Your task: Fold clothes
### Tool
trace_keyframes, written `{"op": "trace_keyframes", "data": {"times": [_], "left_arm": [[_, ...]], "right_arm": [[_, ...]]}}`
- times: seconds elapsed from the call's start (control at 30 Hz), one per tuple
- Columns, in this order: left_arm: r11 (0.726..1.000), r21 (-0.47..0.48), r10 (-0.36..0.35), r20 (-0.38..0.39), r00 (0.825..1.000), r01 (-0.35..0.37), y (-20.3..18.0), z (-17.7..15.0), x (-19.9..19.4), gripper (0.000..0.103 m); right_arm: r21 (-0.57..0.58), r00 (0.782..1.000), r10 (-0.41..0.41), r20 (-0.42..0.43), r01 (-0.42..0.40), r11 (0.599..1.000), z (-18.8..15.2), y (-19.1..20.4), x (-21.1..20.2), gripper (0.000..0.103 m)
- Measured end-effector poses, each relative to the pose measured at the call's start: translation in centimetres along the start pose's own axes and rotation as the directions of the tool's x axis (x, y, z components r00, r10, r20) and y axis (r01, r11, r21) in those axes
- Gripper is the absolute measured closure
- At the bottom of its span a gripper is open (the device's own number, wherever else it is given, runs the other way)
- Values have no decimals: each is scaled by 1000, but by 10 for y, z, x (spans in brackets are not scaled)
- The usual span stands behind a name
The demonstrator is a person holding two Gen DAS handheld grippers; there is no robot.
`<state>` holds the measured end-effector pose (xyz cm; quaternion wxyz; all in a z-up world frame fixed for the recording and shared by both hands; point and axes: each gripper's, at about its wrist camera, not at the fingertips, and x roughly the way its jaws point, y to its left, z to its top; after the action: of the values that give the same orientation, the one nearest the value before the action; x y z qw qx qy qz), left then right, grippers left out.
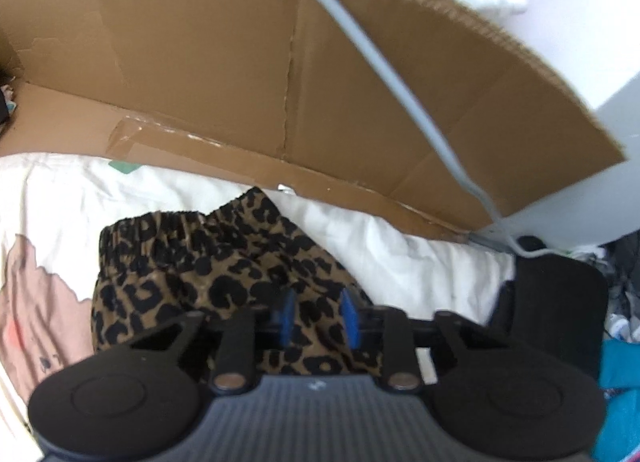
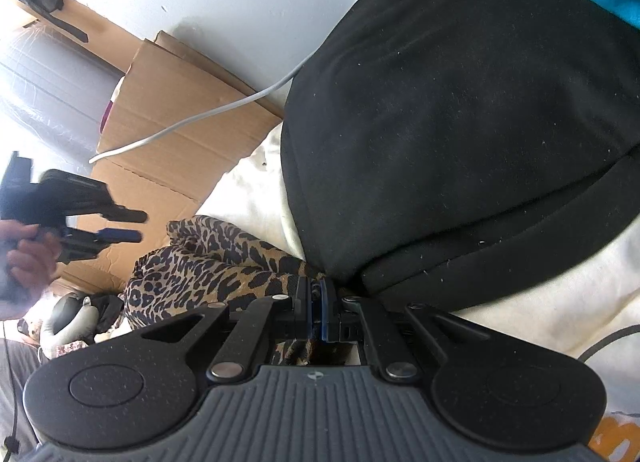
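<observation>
A leopard-print garment with an elastic waistband lies bunched on a white bed cover. My left gripper hovers over its near part, blue pads apart and nothing between them. In the right wrist view the same leopard-print garment stretches left from my right gripper, whose jaws are shut on its edge. The left gripper shows there at far left, held by a hand, above and apart from the fabric.
A big flattened cardboard box stands behind the garment with a grey cable across it. A large black garment lies right of the leopard one. Teal cloth sits at the right, and a pink-printed cloth at the left.
</observation>
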<state>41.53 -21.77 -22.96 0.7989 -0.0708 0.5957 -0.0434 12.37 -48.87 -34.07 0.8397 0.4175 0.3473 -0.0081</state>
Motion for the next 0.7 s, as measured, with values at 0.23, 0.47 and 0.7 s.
{"op": "trace_keyframes", "data": {"times": [0.23, 0.47, 0.7], "left_arm": [[995, -78, 50, -59, 997, -54, 10, 5, 41, 81], [988, -134, 61, -79, 995, -71, 30, -6, 63, 79], [984, -151, 82, -60, 995, -90, 37, -8, 56, 74]], "right_arm": [[-5, 1000, -2, -11, 1, 1000, -1, -2, 1, 100], [6, 1000, -2, -16, 2, 1000, -2, -3, 3, 100], [11, 1000, -2, -21, 2, 1000, -1, -6, 4, 100]]}}
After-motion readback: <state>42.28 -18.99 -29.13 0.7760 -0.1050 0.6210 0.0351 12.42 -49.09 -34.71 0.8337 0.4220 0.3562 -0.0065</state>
